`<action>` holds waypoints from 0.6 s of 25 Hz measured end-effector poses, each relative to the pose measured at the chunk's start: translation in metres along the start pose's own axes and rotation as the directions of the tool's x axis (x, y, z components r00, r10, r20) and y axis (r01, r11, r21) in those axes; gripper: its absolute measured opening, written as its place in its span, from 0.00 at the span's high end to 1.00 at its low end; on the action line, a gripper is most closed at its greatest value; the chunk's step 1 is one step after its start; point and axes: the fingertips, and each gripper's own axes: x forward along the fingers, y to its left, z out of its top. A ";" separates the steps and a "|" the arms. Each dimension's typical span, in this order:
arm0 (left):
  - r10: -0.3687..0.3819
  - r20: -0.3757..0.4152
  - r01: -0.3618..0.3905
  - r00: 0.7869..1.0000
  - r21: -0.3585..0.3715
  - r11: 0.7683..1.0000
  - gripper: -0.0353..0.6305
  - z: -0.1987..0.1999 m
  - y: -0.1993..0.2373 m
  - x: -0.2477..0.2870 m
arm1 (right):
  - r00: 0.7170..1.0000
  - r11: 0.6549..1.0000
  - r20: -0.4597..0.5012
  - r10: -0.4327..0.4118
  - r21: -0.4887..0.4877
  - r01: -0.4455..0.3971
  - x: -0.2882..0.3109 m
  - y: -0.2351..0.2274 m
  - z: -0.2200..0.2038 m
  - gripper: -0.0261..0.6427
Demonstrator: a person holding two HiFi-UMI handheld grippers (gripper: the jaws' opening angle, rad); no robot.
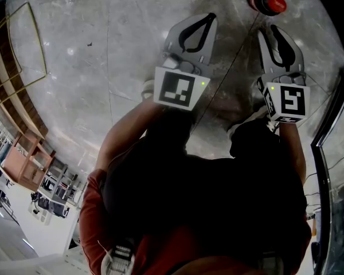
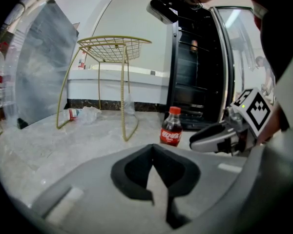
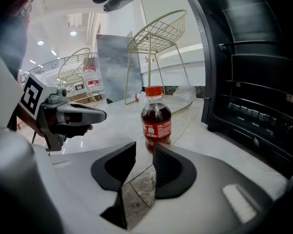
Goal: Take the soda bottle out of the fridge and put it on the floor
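Note:
The soda bottle [image 1: 266,2], dark cola with a red cap and red label, stands upright on the marble floor just ahead of both grippers. In the right gripper view the bottle [image 3: 156,121] is just beyond my right gripper [image 3: 144,147], whose jaws stand a narrow gap apart with nothing between them. My left gripper [image 2: 152,147] has its pads meeting at the tips and is empty; the bottle [image 2: 171,130] stands farther off, ahead and slightly right. In the head view the left gripper [image 1: 206,19] and right gripper [image 1: 275,32] point forward side by side.
The black fridge [image 2: 195,57] stands open to the right, its dark shelves [image 3: 254,82] close beside the bottle. A gold wire stool [image 2: 115,48] stands behind, with a crushed plastic bottle [image 2: 80,113] under it. A grey metal panel [image 2: 44,67] leans at the left.

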 end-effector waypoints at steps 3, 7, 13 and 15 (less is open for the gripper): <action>0.001 -0.001 -0.001 1.000 0.001 1.000 0.95 -0.001 0.000 0.001 | 1.000 1.000 0.006 0.000 0.026 0.000 0.000 -0.001 0.001 0.86; 0.000 -0.001 0.000 1.000 0.001 1.000 0.95 -0.001 0.001 0.001 | 1.000 0.999 0.001 0.010 0.048 -0.010 0.000 -0.003 0.001 0.96; -0.004 0.000 0.004 1.000 0.010 1.000 0.95 0.000 0.000 0.001 | 1.000 0.999 -0.007 0.020 0.044 -0.020 0.000 0.000 0.003 0.96; -0.003 -0.003 0.003 1.000 0.010 1.000 0.95 -0.002 0.000 0.002 | 1.000 0.999 -0.009 0.020 0.041 -0.020 0.001 0.000 0.001 0.96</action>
